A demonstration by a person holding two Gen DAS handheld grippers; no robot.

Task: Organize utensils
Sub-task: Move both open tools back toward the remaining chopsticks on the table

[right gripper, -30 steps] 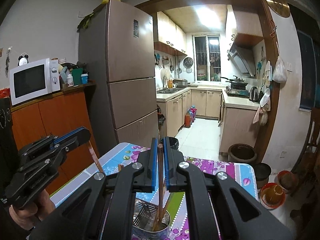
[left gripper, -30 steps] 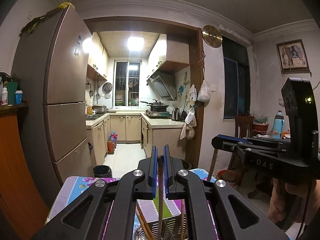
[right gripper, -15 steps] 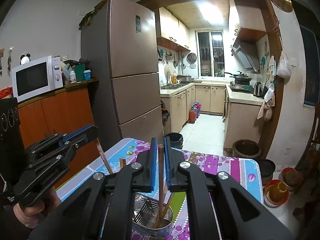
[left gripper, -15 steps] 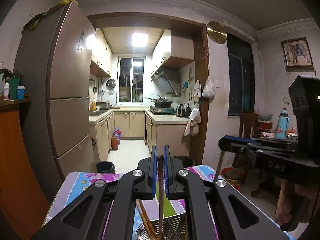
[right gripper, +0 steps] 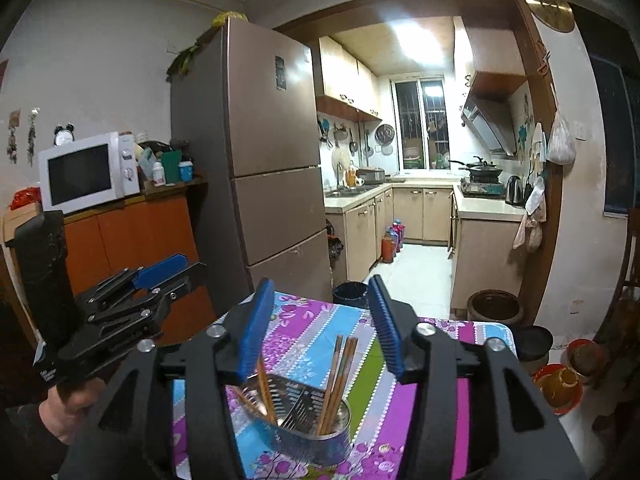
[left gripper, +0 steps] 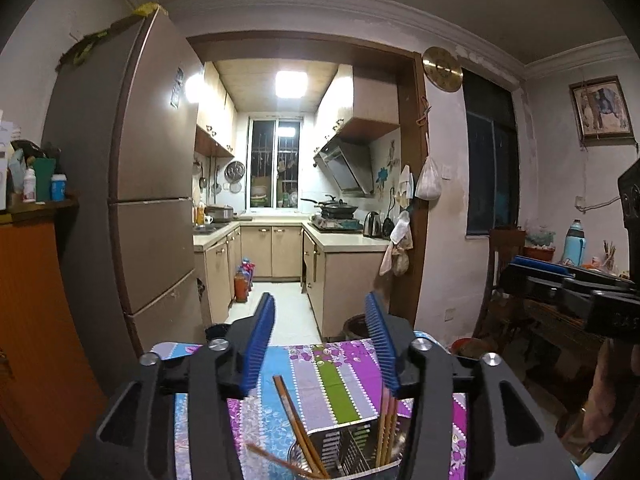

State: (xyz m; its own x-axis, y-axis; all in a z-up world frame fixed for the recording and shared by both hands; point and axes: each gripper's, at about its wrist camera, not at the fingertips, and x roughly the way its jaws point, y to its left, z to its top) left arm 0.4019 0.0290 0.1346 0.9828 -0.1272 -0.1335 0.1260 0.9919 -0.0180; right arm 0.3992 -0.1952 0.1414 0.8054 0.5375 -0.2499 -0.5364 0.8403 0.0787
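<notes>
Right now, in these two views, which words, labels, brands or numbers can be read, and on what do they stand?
No text can be read with certainty.
White print on the handle of the left gripper: blurred, not readable.
Letters on the body of the right gripper: too dim to read.
Sticker on the fridge: too small.
Labels on the bottles beside the microwave: too small.

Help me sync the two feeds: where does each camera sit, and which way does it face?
Left wrist: sits on the left gripper, open, facing the kitchen over the metal holder of chopsticks; right gripper shows at right.
Right wrist: sits on the right gripper, open, above the same holder; left gripper and hand show at left.
Shared: holder, chopsticks, floral tablecloth, fridge.
</notes>
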